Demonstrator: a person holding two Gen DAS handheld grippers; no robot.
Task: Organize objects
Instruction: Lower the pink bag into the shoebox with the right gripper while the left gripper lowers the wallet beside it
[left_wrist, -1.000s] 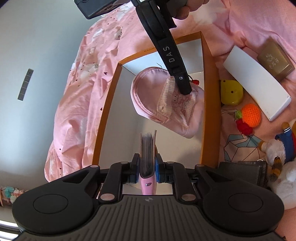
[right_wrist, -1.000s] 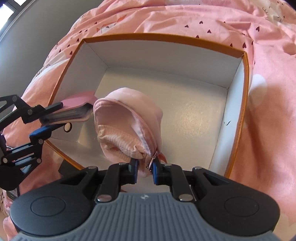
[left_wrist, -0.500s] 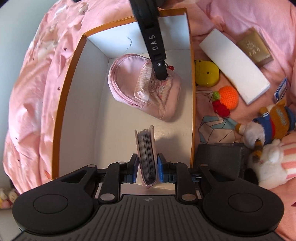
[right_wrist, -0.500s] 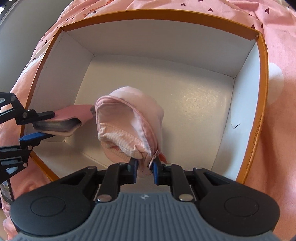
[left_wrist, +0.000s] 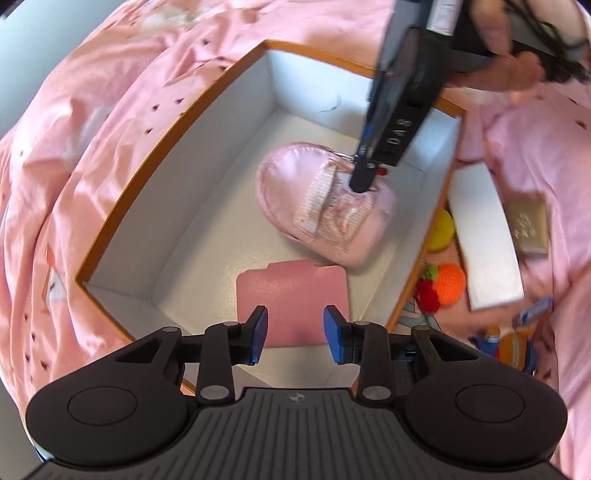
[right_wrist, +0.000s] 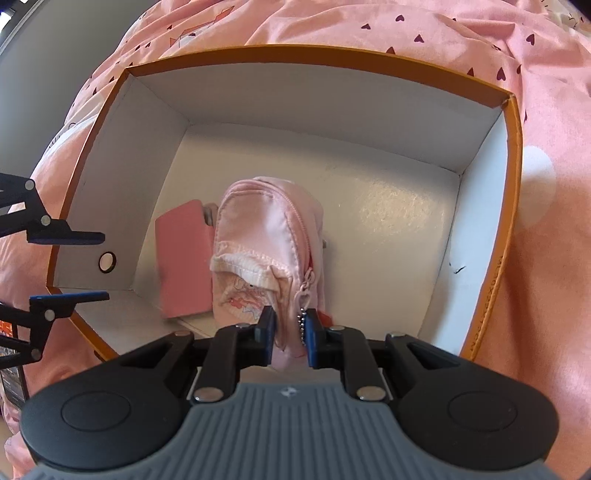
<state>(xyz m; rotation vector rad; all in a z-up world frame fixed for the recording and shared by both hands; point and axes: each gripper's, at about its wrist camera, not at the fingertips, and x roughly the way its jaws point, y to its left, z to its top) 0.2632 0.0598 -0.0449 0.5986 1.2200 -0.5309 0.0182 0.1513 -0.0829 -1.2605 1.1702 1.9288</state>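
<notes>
Counting one pouch (right_wrist: 269, 236), one wallet (left_wrist: 291, 295)

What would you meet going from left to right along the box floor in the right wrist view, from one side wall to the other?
Left wall of the box → card holder → pink pouch → bare floor → right wall.

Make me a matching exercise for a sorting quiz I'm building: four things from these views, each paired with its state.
1. left gripper
2. right gripper
3. pink card holder
4. crocheted orange

a. shut on the pink pouch
b. lying flat on the box floor
c. on the bedding outside the box
d. open, holding nothing

Pairs: 1-d, 2-a, 3-b, 4-c
</notes>
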